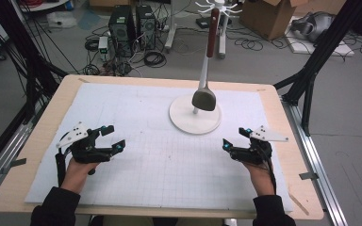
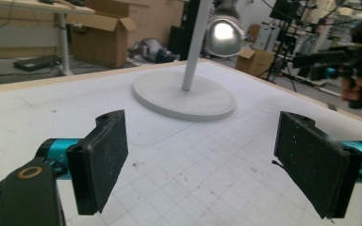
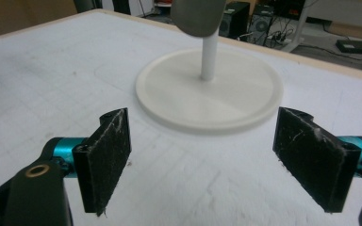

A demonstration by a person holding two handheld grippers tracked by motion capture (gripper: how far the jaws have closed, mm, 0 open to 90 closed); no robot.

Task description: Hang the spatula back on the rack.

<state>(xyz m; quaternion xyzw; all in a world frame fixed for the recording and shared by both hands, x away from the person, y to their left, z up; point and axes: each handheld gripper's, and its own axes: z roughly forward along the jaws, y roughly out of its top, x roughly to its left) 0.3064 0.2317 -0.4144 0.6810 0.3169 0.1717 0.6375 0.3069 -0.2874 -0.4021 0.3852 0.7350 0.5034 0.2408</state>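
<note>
Both grippers, left gripper [image 1: 112,137] and right gripper [image 1: 235,137], are hovering with fingers open and empty; probably next is reaching for the spatula [image 1: 204,98] hanging on the stand [image 1: 194,121].

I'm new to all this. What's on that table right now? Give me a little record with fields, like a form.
surface: white grid mat on a wooden table
stand: white round base with an upright pole
hanging item: spatula, red handle, grey blade above the base
left gripper: open, holding nothing, over the mat
right gripper: open, holding nothing, near the base
hands: one on each gripper, dark sleeves
</note>
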